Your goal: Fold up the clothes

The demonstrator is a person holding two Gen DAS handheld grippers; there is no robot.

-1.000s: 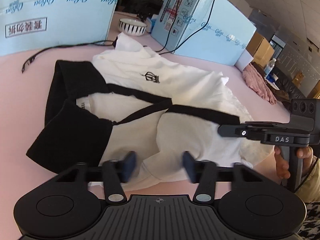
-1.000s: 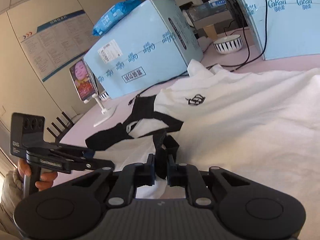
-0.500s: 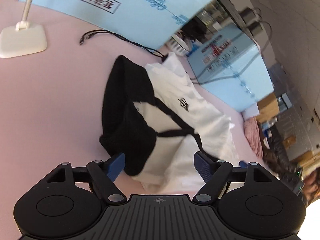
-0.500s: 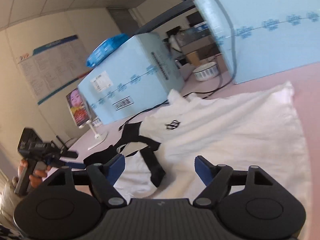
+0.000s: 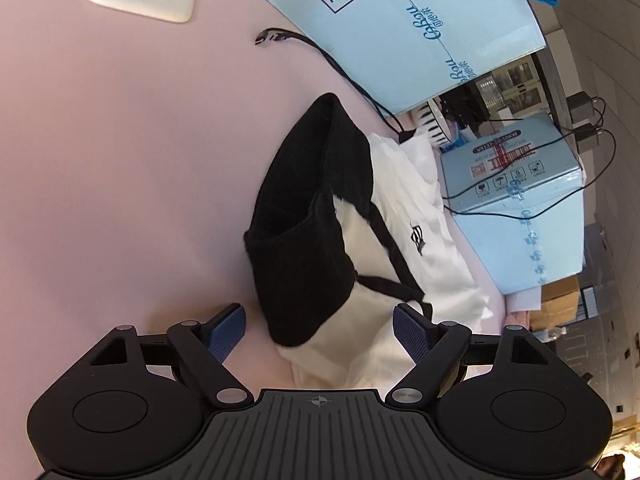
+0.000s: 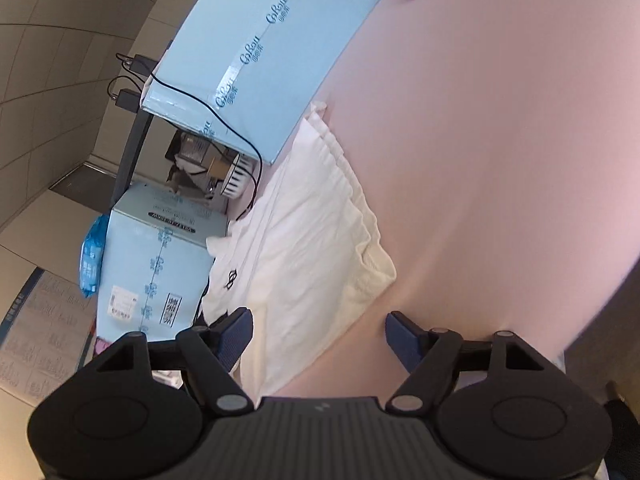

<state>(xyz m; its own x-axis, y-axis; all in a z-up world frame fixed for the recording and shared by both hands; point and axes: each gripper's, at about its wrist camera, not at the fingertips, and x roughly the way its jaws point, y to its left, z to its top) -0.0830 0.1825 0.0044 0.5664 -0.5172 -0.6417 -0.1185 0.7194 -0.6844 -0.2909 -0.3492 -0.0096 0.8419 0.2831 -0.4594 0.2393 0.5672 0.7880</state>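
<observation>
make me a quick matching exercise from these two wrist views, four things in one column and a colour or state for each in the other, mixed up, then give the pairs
Things:
1. shirt sleeve
2. shirt body
3. tabletop
4. left gripper

Colour or state:
a. pink
b. open, gripping nothing
c. black
d. white, with a small dark logo

Pairs: 1-c, 2-d, 3-a, 4-b

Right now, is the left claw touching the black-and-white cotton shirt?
Apart. The left wrist view shows the left claw open, blue pads clear of the shirt between them.
</observation>
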